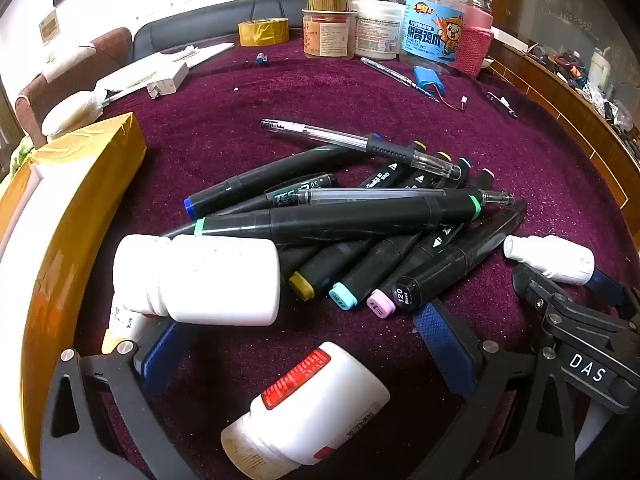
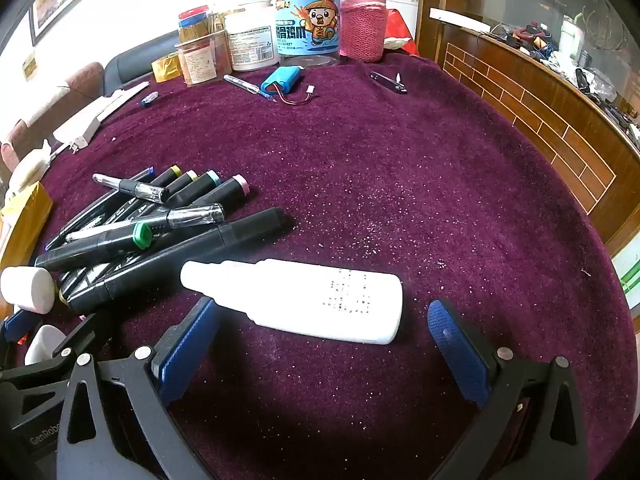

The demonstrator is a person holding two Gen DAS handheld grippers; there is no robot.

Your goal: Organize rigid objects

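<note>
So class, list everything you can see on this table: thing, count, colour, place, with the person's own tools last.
Marker pens: a pile, black with coloured caps, centre-left of the cloth.
Clear pens: two, on top of the pile.
White bottles: several, lying around the pile; slim one lies apart on the right.
Gold box: one, left edge.
Jars and tubs: a group, mixed colours, far edge.
Gold tape roll: one, far edge.
Blue battery pack: one, before the jars.
Cloth: purple, covering the table.
Left gripper: open.
Right gripper: open.

Left claw [image 1: 308,352] and right claw [image 2: 316,344] (both angled downward) gape wide, gripping nothing
</note>
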